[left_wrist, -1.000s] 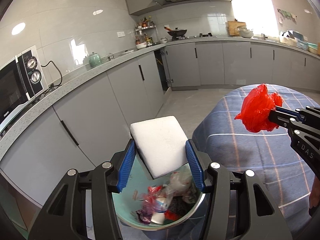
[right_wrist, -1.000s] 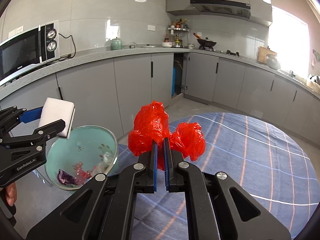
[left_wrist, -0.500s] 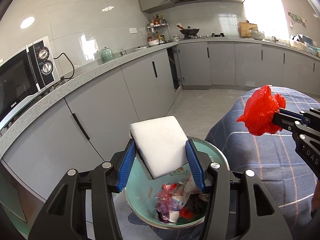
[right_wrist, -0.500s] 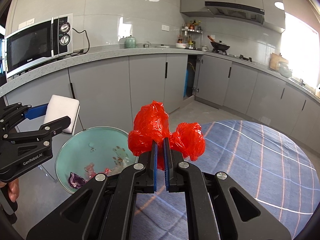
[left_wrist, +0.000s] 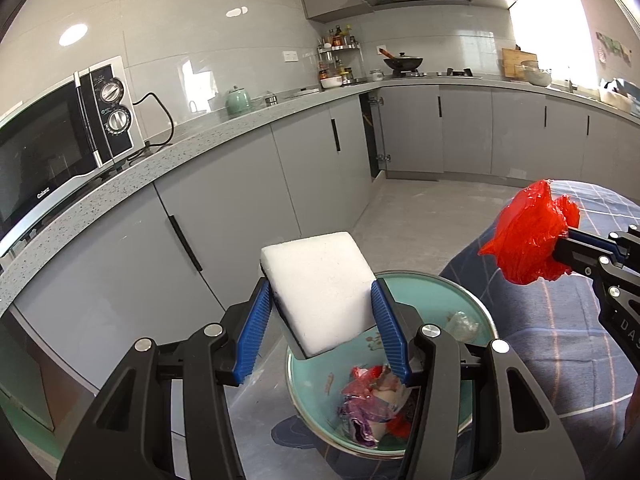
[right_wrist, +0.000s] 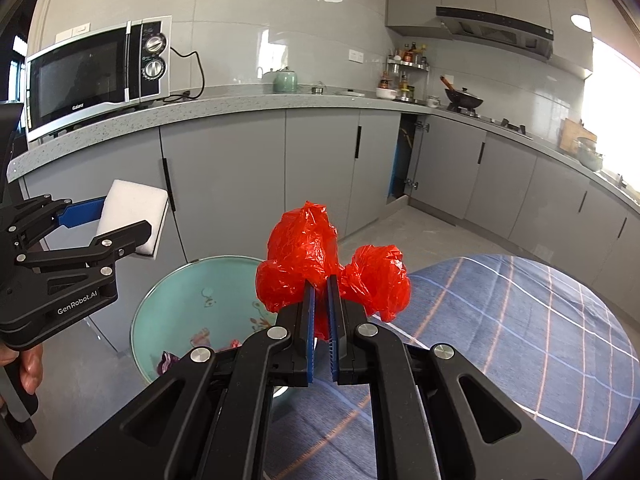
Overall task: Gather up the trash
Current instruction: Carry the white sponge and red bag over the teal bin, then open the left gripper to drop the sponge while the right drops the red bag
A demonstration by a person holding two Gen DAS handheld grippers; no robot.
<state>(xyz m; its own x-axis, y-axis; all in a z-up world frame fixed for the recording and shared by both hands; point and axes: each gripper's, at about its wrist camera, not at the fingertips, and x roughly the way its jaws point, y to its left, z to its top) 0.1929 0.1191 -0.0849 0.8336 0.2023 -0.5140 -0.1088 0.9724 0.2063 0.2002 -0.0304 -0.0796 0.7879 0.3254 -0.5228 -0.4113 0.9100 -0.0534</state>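
My left gripper (left_wrist: 320, 312) is shut on a white sponge block (left_wrist: 320, 288) and holds it above the near rim of a teal trash bin (left_wrist: 432, 288) that holds crumpled wrappers (left_wrist: 372, 408). My right gripper (right_wrist: 321, 280) is shut on a crumpled red plastic bag (right_wrist: 304, 256), held in the air beside the bin (right_wrist: 200, 288). The red bag (left_wrist: 524, 236) shows at the right of the left wrist view, and the sponge (right_wrist: 134, 212) at the left of the right wrist view.
A table with a blue plaid cloth (right_wrist: 520, 320) stands right of the bin. Grey kitchen cabinets (right_wrist: 224, 184) run behind, with a microwave (right_wrist: 96, 76) and a green kettle (right_wrist: 286, 80) on the counter. One cabinet door (right_wrist: 404, 160) stands open.
Both grippers have risen and tilted up a little, so more of the counter and microwave shows. The bin sits lower and further right in the left view. Both grips are unchanged.
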